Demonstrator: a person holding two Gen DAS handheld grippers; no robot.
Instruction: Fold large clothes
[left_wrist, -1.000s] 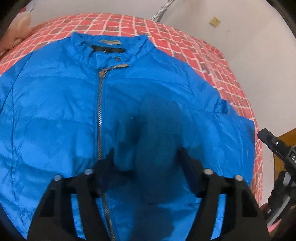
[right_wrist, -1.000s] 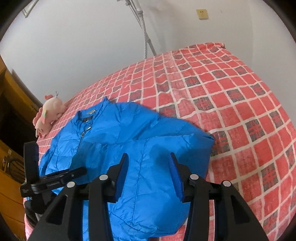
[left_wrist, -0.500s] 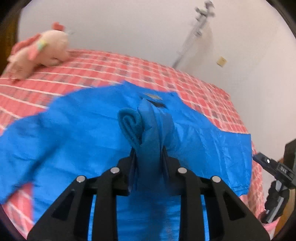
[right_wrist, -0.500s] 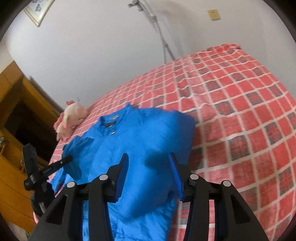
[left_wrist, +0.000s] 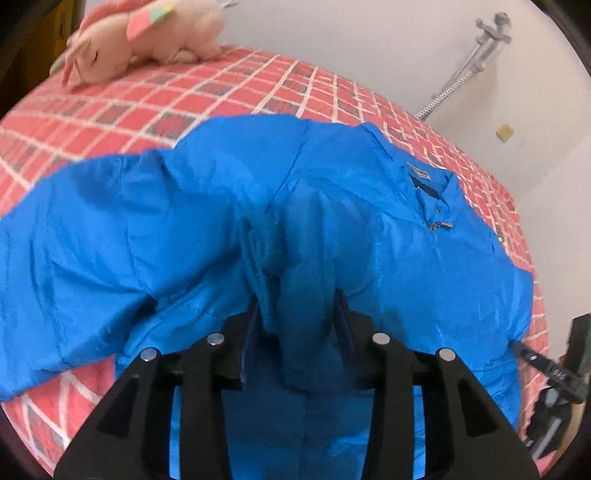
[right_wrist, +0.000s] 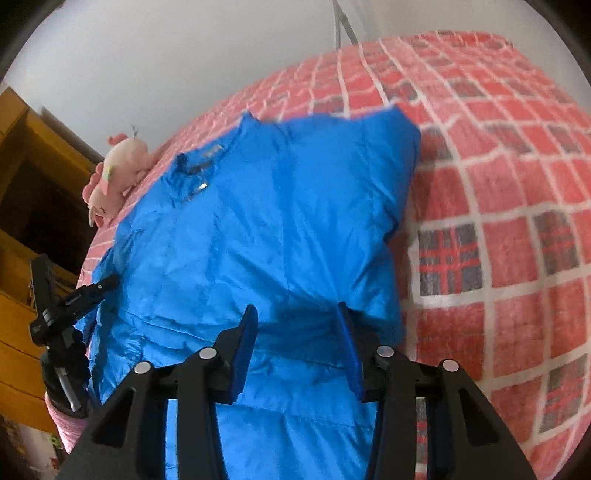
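Left wrist view: no writing can be read; the small label (left_wrist: 418, 170) inside the collar of the blue jacket (left_wrist: 155, 229) is too blurred to make out. The left gripper (left_wrist: 295, 306) points steeply down at the bed (left_wrist: 229, 88), which is covered in a red checked spread. Its jaws, which have just been opening, stand narrow with a bunched fold of the jacket's fabric, a cuffed sleeve end by the look of it, between them and filling the gap. The jacket lies spread across the bed, collar to the upper right, one sleeve trailing off to the left. A pink plush toy (left_wrist: 144, 40) rests beyond it near the wall.

Right wrist view: the right gripper (right_wrist: 297, 325) tilts down over the jacket's (right_wrist: 258, 229) lower part, its blue-padded jaws partly apart and just closing a little. I cannot tell whether the pads touch the cloth. The jacket's right side is folded in, leaving a straight edge against the spread. The other gripper (right_wrist: 70, 299) shows at the jacket's left edge.
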